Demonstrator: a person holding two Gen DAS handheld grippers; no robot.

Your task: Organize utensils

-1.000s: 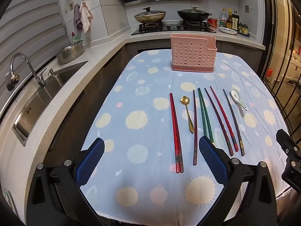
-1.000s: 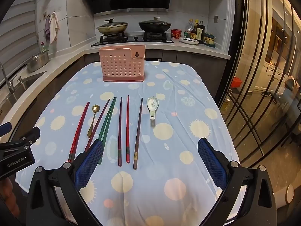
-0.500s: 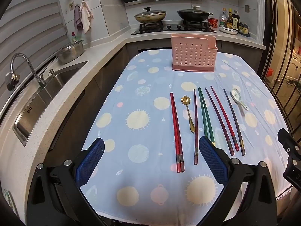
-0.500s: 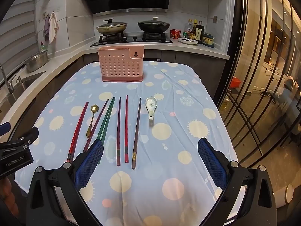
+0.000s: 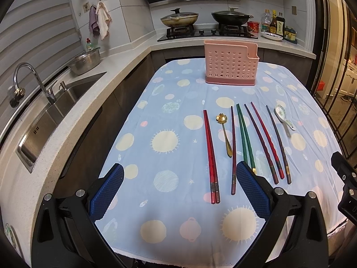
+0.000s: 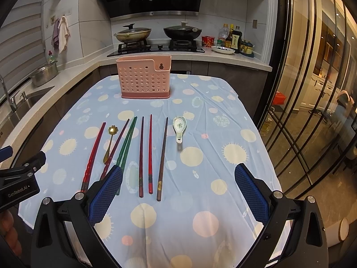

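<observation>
A pink perforated utensil holder stands upright at the table's far end. In front of it lie several chopsticks in a row: a red pair, a green pair, dark red and brown ones. A gold flower spoon and a white ceramic spoon lie among them. My left gripper hovers open over the near edge, left of the row. My right gripper is open over the near right cloth. Both hold nothing.
The table carries a blue cloth with sun prints. A counter with sink and tap runs along the left. A stove with two pans sits behind. Glass doors stand on the right.
Both views have shifted only slightly; the right gripper has drifted a little toward the table. Nothing on the cloth has moved, and both grippers stay open.
</observation>
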